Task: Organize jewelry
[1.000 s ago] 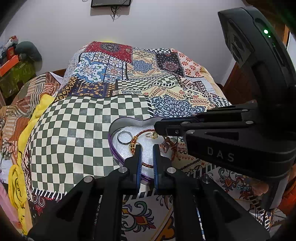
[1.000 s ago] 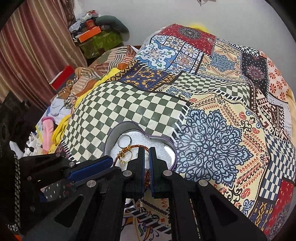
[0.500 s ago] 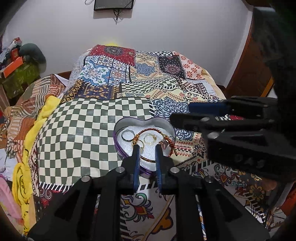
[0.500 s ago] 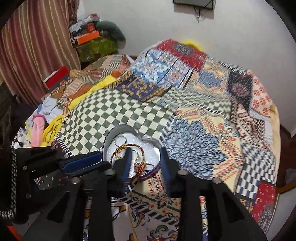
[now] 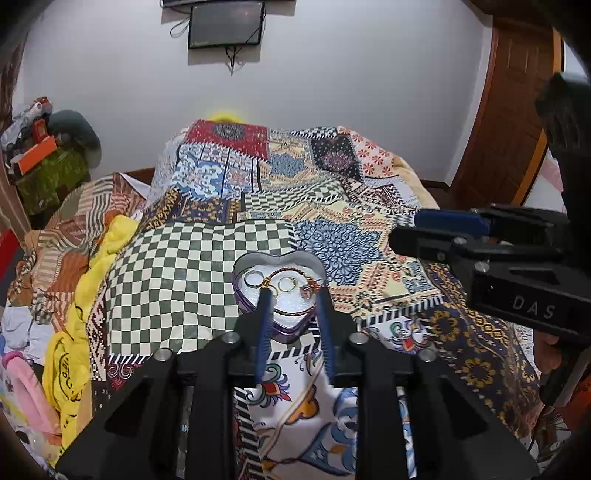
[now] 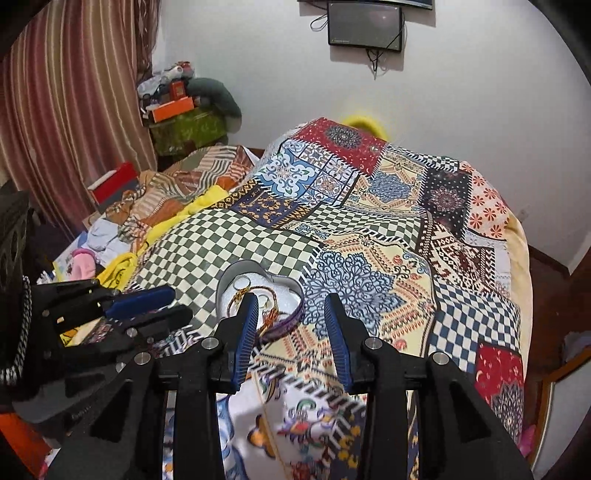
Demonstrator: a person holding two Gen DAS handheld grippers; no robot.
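Both tools are sitting higher and farther back from the tin than 1 second ago, and their fingers, nearly together then, are now standing apart with nothing between them.

Through the left wrist camera, the left tool is hovering just above the near edge of the heart-shaped tin, its 2 blue-padded fingers spread to either side of the tin's lower point. The tin is resting on the patchwork bedspread, partly on the green checkered patch. On the white lining inside it are lying a silver ring, a gold ring and a red-and-gold bracelet that is looping around them. At the right side of this view the right tool is reaching in sideways, above the bedspread and apart from the tin. A dark screen is hanging on the white wall behind the bed.

Through the right wrist camera, the right tool is holding its fingers wide apart; the left finger is covering part of the tin, while the right finger is over a cream patterned patch. The bracelet is showing inside the tin, just beside the left finger. The left tool is entering from the left edge, its tips near the tin's left side. Striped curtains are hanging at the left.
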